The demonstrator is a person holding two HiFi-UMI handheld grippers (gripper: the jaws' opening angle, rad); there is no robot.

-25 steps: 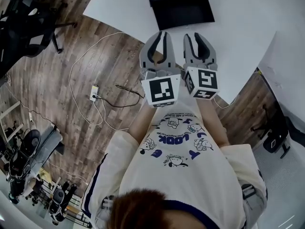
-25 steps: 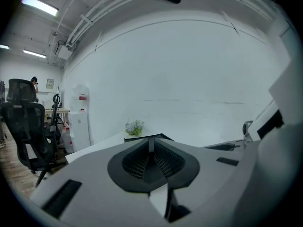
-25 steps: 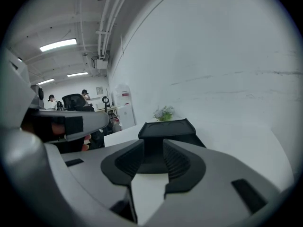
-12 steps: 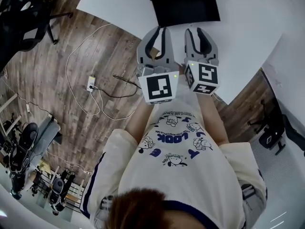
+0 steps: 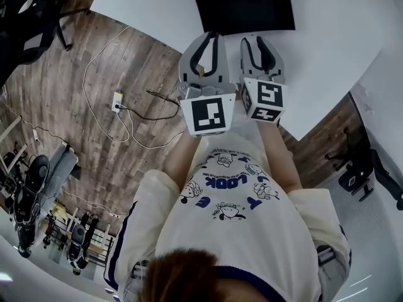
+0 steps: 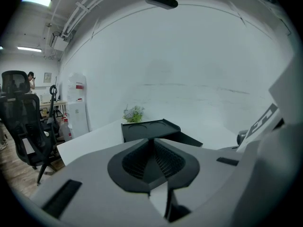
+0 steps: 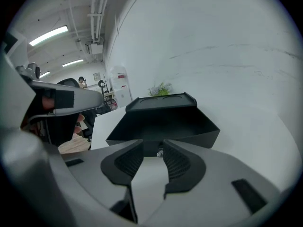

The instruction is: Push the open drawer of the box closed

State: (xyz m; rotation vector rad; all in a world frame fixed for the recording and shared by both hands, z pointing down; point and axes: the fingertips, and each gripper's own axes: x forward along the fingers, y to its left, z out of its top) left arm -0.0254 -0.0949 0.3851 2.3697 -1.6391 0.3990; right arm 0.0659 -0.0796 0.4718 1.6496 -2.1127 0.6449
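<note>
**Table** (image 5: 327, 43). White, smooth, bare apart from the box. It carries the box near the edge facing the person.

**Box** (image 5: 242, 5). Black and low, with a flat top bearing two shallow round recesses. It appears rigid, thin-walled and probably light. On so smooth a surface the box is likely to slide back when pushed, so its rear or top may need bracing.

**Drawer** (image 7: 161, 122). Pulled out of the box toward the person. It is an open black tray and no contents can be made out. It probably runs easily and is stiff enough to take a push. No pinch is needed. The best contact is flat against the middle of the front wall, kept low and square, since a push near one corner could skew or jam it.

**Right gripper** (image 7: 152, 148). On the near side of the box, pointing at the drawer front and clear of it. Its jaws have just been opening and stand spread with nothing between them.

**Left gripper** (image 6: 152, 143). Also on the near side of the box, toward its left corner, just beside the right gripper and clear of the box. Its jaws are pressed together on nothing.

**Plant** (image 6: 133, 113). Small and green, behind the box and apart from it.
</note>
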